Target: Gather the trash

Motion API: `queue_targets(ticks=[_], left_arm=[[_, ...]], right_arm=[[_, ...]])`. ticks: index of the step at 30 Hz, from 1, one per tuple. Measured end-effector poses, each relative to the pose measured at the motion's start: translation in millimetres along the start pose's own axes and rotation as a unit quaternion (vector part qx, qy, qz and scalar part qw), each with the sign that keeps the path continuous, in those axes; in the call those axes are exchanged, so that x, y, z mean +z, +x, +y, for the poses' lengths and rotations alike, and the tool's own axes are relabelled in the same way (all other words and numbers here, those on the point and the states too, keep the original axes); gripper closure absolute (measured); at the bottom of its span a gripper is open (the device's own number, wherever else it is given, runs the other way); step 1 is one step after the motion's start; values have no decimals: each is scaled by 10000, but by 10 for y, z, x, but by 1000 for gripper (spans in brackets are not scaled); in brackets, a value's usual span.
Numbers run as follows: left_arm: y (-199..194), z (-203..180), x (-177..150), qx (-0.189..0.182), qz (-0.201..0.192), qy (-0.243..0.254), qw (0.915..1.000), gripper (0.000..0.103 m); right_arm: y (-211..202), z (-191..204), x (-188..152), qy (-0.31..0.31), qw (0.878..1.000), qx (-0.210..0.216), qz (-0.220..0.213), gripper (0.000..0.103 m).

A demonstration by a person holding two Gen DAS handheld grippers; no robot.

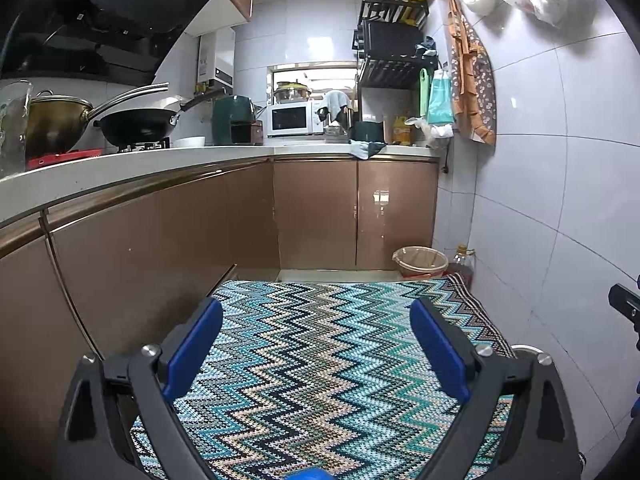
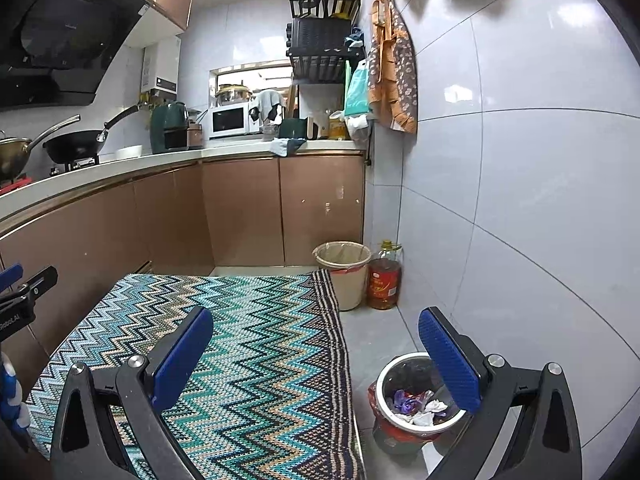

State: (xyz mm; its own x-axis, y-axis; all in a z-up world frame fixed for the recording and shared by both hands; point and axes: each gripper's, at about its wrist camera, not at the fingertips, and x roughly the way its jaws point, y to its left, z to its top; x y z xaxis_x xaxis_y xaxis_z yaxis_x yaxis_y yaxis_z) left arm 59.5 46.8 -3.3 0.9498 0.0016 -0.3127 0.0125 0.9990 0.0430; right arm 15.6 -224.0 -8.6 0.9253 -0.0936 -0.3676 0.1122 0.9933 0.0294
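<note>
My left claw (image 1: 316, 344) is wide open and empty over the zigzag rug (image 1: 320, 360), and my right claw (image 2: 316, 354) gapes just as wide with nothing in it. Nothing stands between the pads. Only the right view shows the small bin (image 2: 416, 400) on the floor beside the rug, under my right pad, with crumpled wrappers (image 2: 420, 404) inside. I count two bins there: the second, a tan bin (image 2: 344, 276), stands by the cabinets with one oil bottle (image 2: 385, 280) beside it. Both views show one wok (image 1: 136, 124) on the table.
</note>
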Motion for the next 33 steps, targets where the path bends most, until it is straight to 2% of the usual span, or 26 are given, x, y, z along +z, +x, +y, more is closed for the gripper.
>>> queue_targets(ticks=[7,33], left_arm=[[22,-46,-7,-52,2,43,10000,8],[142,-164,32,-155,27,60,9999,8]], right_arm=[[-74,-50,38,-70,9997,-198,-159,0],[39,-76,40,29,9993,-302,-215,0]])
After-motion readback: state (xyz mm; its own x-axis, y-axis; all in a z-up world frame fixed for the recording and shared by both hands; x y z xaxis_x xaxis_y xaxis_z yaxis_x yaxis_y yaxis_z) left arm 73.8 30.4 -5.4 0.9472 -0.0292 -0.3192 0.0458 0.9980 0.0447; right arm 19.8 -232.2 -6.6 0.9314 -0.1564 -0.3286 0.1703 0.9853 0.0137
